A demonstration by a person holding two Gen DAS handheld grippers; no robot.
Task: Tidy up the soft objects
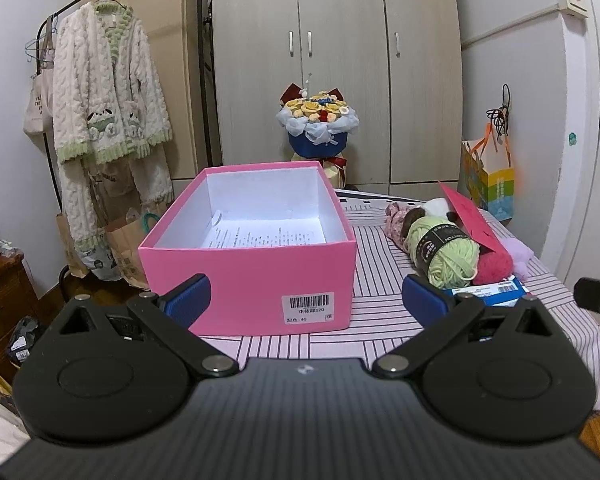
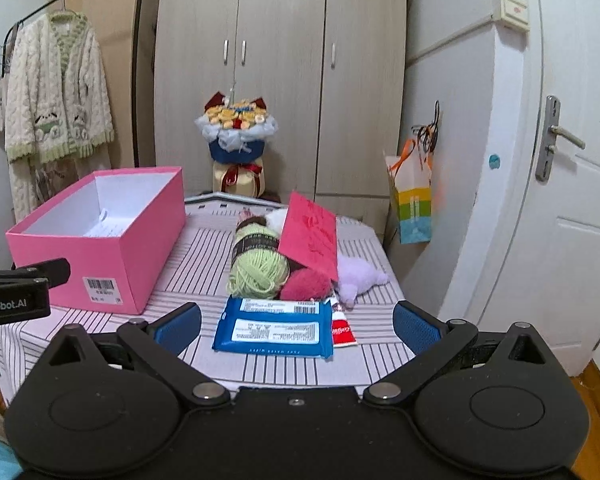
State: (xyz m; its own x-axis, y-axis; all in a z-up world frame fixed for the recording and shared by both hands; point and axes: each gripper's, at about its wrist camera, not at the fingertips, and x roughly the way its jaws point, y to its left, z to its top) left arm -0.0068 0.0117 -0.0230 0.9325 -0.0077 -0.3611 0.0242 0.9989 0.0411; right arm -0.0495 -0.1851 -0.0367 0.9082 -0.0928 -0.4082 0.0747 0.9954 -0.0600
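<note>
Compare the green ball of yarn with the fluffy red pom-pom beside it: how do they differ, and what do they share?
The green yarn ball is wound strands wrapped in a dark paper label; the red pom-pom is plain fuzz with no label. The green yarn ball looks larger and elongated, the red pom-pom smaller and rounder. The red card leans partly over the pom-pom, less over the yarn. Both are soft and lie touching on the striped cloth.

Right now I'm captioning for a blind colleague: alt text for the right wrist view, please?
Open right gripper hovers over a blue wipes pack on a striped table; green yarn and plush toys behind, open pink box left.
</note>
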